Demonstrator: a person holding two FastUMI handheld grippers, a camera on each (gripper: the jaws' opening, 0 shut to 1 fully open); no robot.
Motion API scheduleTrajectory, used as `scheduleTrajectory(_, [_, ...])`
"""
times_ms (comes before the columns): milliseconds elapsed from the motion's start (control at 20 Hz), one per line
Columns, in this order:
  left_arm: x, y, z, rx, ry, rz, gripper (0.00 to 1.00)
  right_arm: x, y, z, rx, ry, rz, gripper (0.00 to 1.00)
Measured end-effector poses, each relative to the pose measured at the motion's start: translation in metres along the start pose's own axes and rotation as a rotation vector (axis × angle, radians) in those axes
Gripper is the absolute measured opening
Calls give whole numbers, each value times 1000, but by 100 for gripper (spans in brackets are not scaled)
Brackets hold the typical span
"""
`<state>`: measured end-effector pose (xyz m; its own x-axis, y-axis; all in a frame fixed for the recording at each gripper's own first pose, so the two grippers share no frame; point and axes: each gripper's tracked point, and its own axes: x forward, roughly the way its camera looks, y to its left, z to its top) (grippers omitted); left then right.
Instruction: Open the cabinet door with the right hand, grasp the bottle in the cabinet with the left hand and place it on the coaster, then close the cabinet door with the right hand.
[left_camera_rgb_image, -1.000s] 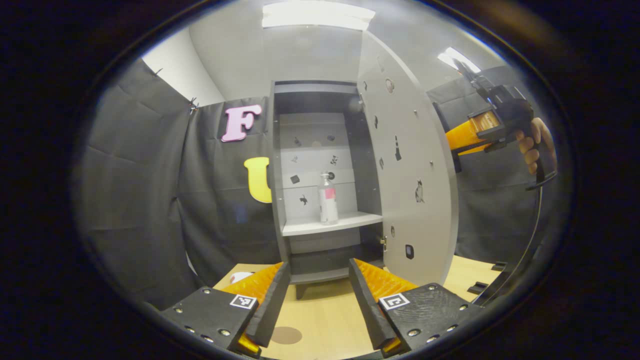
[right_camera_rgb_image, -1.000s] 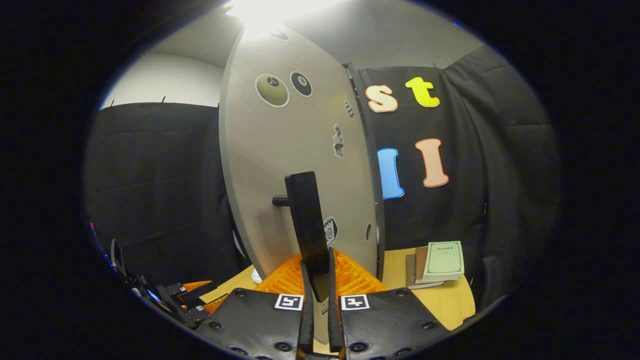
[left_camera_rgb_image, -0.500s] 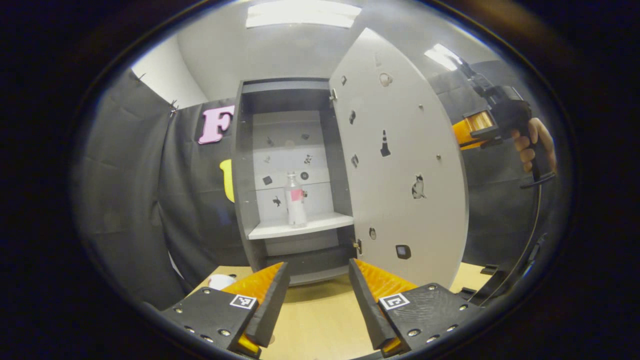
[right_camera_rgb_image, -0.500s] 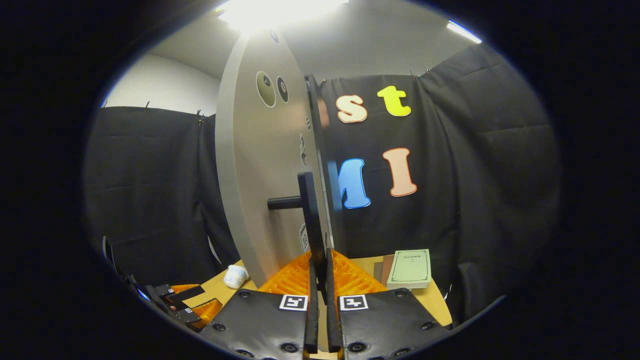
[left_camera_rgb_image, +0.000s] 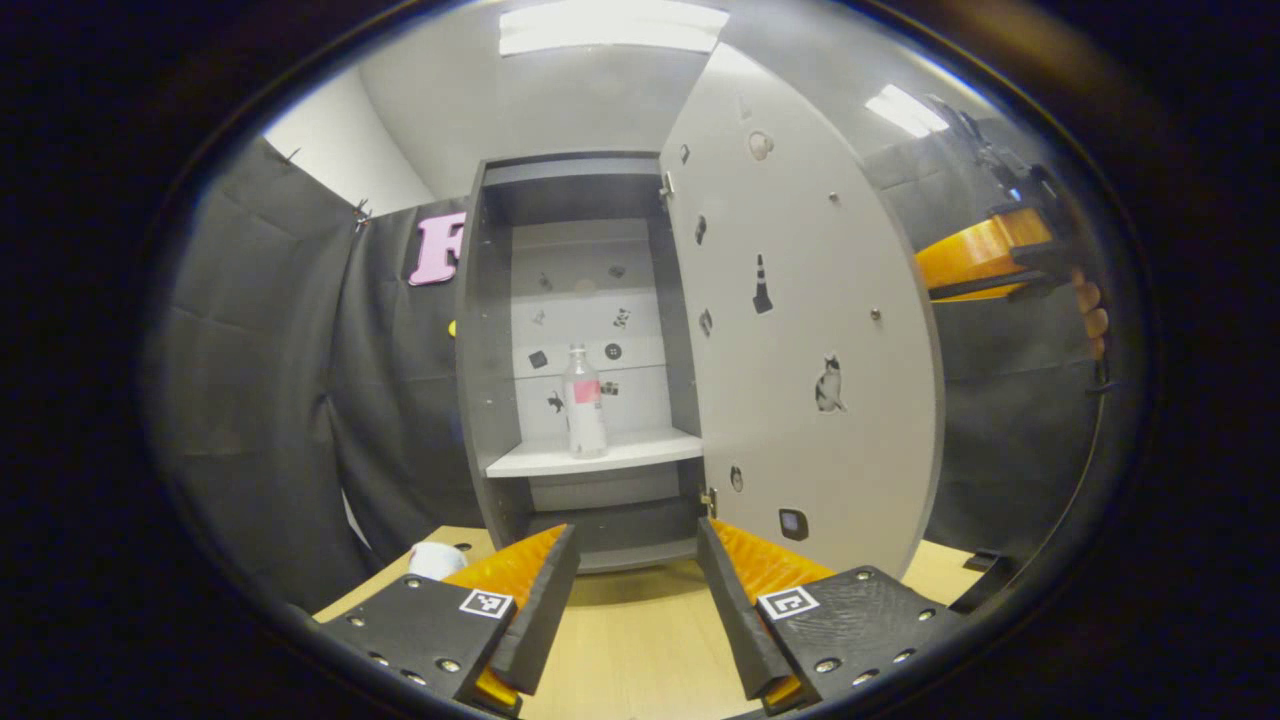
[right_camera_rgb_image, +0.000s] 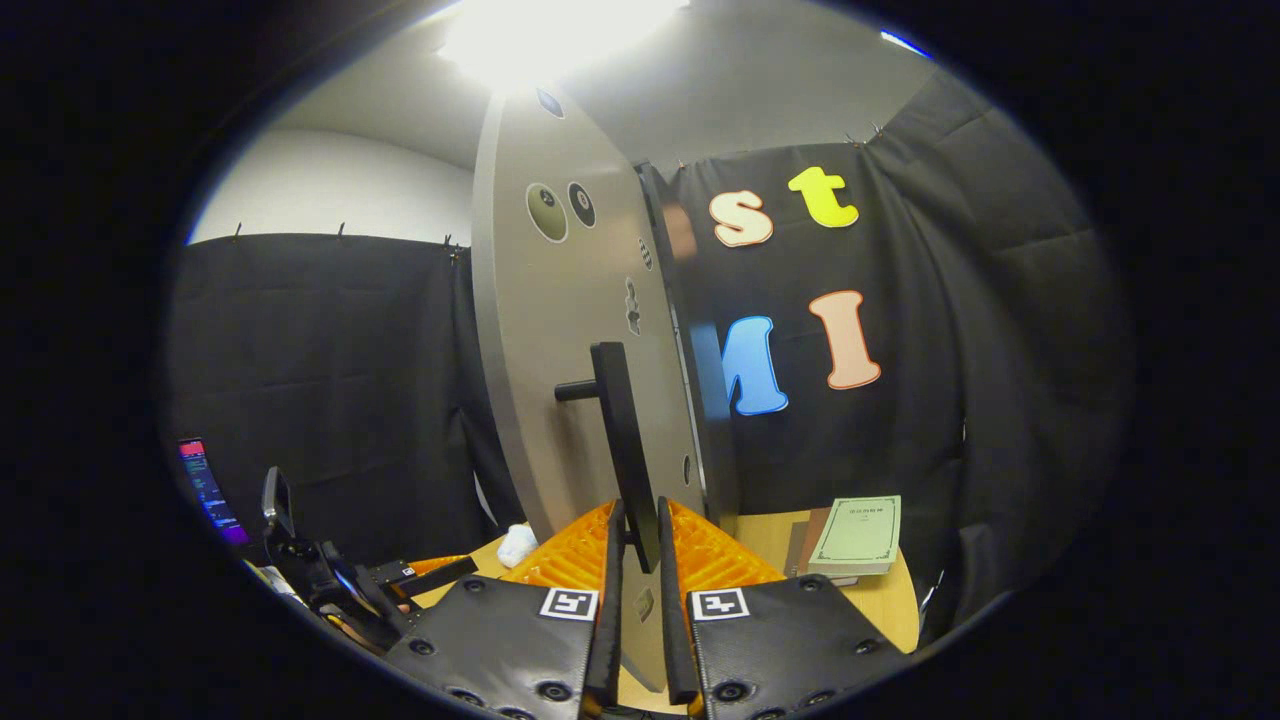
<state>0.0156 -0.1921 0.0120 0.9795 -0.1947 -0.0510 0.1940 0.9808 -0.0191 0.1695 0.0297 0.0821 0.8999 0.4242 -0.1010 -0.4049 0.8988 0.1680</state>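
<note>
door (left_camera_rgb_image: 800, 330): swung a bit wider than half a second ago
right gripper (right_camera_rgb_image: 634, 590): still clamped on handle (right_camera_rgb_image: 620, 450)
left gripper (left_camera_rgb_image: 635, 590): fingers apart, empty
bottle (left_camera_rgb_image: 583, 402): upright on shelf (left_camera_rgb_image: 590, 457)

Light wood table (left_camera_rgb_image: 640, 650) carries grey cabinet (left_camera_rgb_image: 480, 400); white crumpled obj (left_camera_rgb_image: 432, 560) on table near its left side. Cabinet shelf (left_camera_rgb_image: 590, 458): bottle (left_camera_rgb_image: 584, 402) upright. Books (right_camera_rgb_image: 850, 535) stacked at table's far edge in right gripper view.
</note>
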Motion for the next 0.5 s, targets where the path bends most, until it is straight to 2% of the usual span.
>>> scheduleTrajectory(50, [4,1,3,-9,-2,14,71,-2,-13,-1,-24,4,-28,20])
scheduleTrajectory(150, [15,5,12,-22,-6,20,73,-6,-29,-6,-43,13,-65,18])
scheduleTrajectory(200, [18,8,16,-27,-7,22,73,-9,-33,-7,-45,13,-69,23])
scheduleTrajectory(250, [23,11,20,-30,-5,17,76,-8,-40,-8,-53,12,-77,42])
scheduleTrajectory(350, [33,19,29,-14,-7,11,71,-8,-57,-9,-91,7,-130,80])
scheduleTrajectory(400, [39,26,35,3,-9,15,71,-8,-66,-12,-109,2,-162,90])
scheduleTrajectory(450, [48,31,40,17,-11,15,71,-7,-74,-13,-121,0,-192,94])
scheduleTrajectory(500, [58,38,44,32,-10,17,71,-7,-80,-14,-125,-5,-218,93])
